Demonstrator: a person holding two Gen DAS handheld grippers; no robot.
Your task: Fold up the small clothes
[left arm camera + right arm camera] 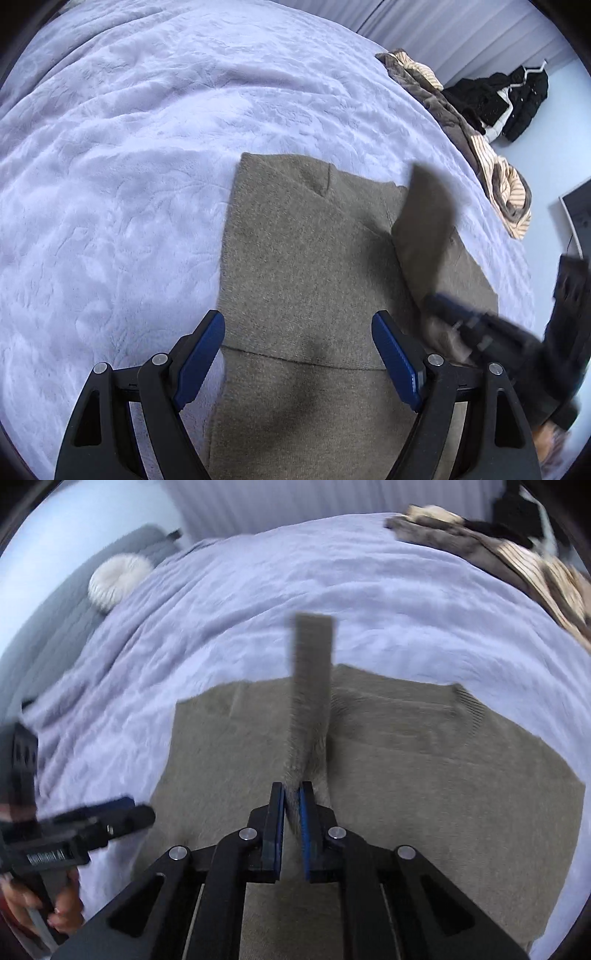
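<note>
On the lilac blanket [122, 177] lies a grey-brown sweater [306, 258], flat, its long axis running away from the left gripper [298, 354], whose jaws stand wide apart above the near part of it. The right gripper [291, 812] is clamped on the sweater's sleeve [312, 686], which rises from the fingers as a narrow blurred strip, lifted off the body. Near the far right edge of the bed sits a heap of striped and brown clothes [495, 173], well apart from the sweater; black clothes [517, 99] lie beyond on the floor.
</note>
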